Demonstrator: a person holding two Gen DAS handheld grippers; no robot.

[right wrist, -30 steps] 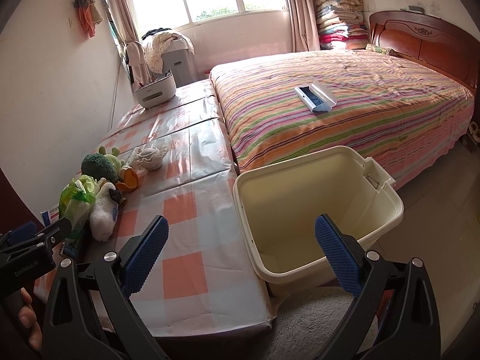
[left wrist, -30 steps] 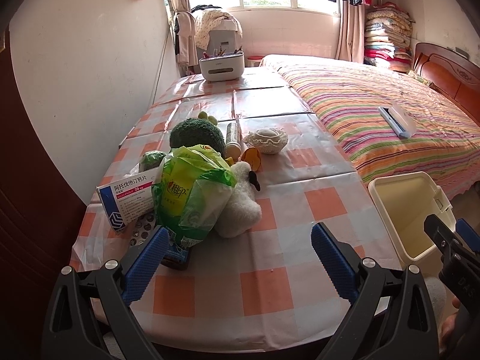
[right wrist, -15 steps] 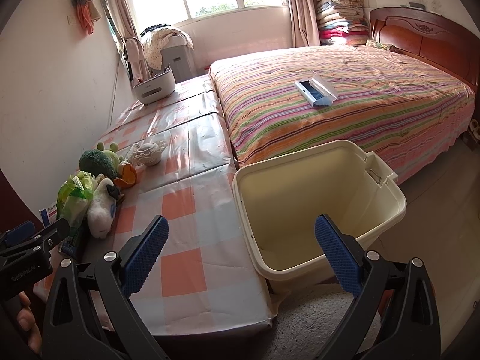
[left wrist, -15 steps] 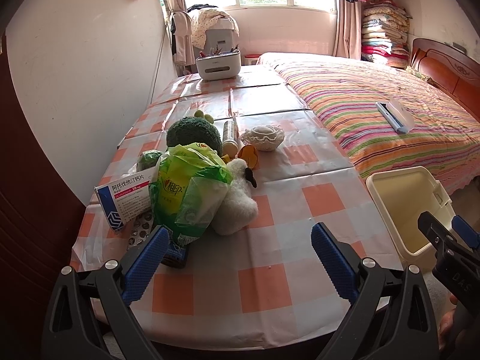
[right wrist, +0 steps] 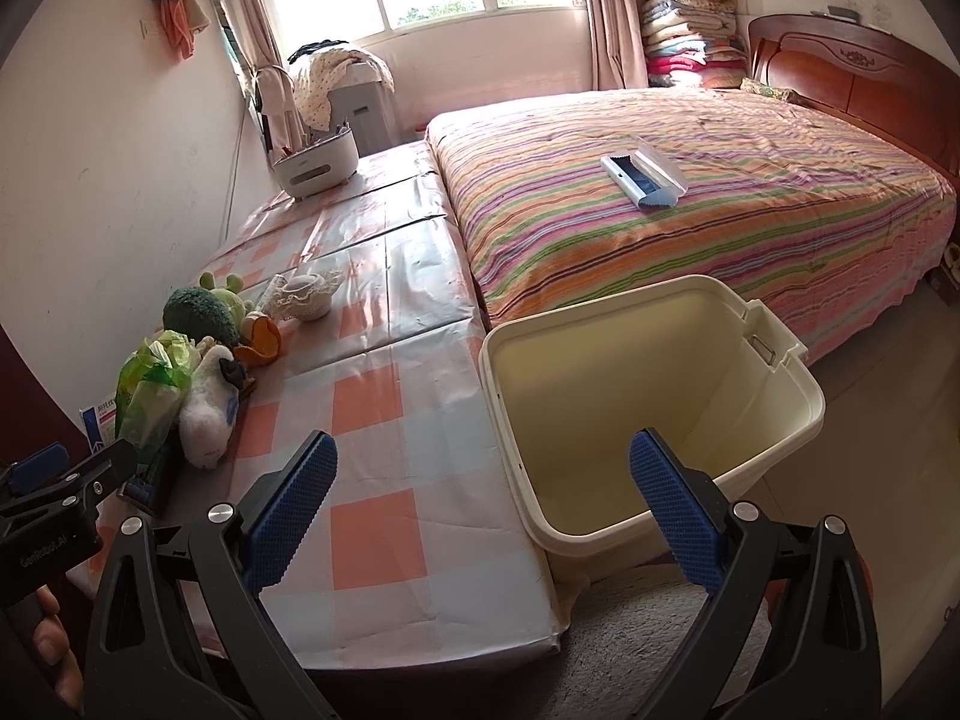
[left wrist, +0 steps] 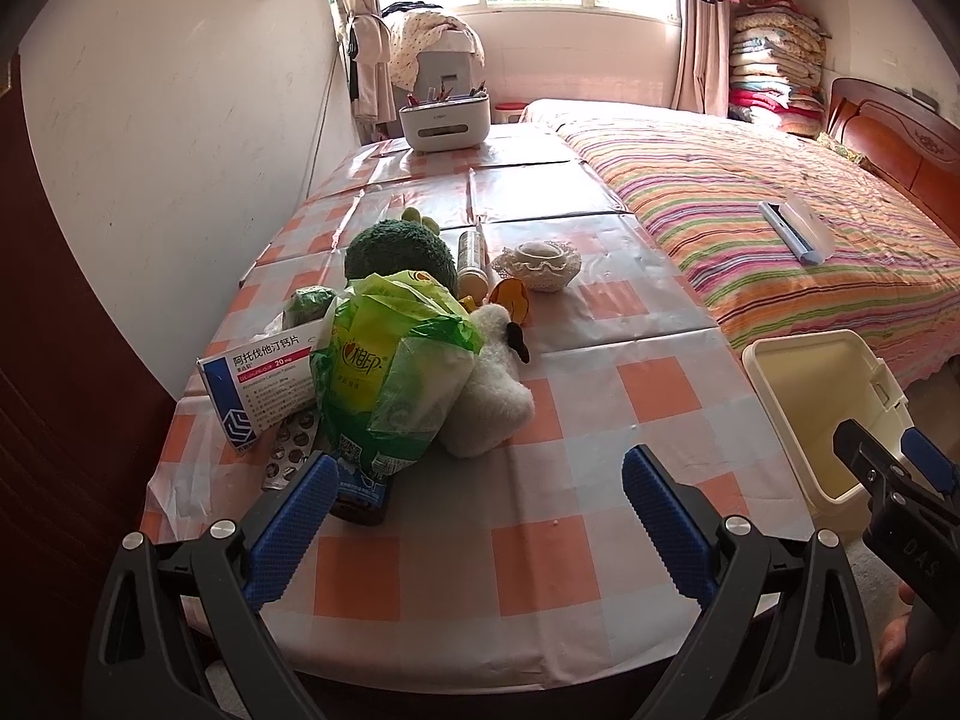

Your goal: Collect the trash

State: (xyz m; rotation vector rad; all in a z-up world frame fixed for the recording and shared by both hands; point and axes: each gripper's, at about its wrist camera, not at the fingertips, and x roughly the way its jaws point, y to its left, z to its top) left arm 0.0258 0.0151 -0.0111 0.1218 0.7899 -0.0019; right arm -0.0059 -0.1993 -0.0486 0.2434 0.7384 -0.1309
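A green plastic bag (left wrist: 390,372) lies on the checked table (left wrist: 540,408) beside a blue-and-white medicine box (left wrist: 264,384), a blister pack (left wrist: 291,450) and a dark item (left wrist: 360,495) under the bag. The bag also shows in the right wrist view (right wrist: 150,390). A cream bin (right wrist: 648,396) stands on the floor right of the table; it also shows in the left wrist view (left wrist: 822,414). My left gripper (left wrist: 474,516) is open and empty, just short of the bag. My right gripper (right wrist: 480,504) is open and empty above the bin's near rim.
A white plush toy (left wrist: 492,390), a green plush (left wrist: 399,252), a tube (left wrist: 471,264), an orange piece (left wrist: 510,300) and a lace-edged dish (left wrist: 537,261) lie behind the bag. A white organiser (left wrist: 444,120) stands at the table's far end. A striped bed (right wrist: 690,192) carries a case (right wrist: 645,177).
Both views have shifted slightly: the left gripper has drawn back and risen a little from the pile, and the right has lifted slightly over the bin. Both stay open.
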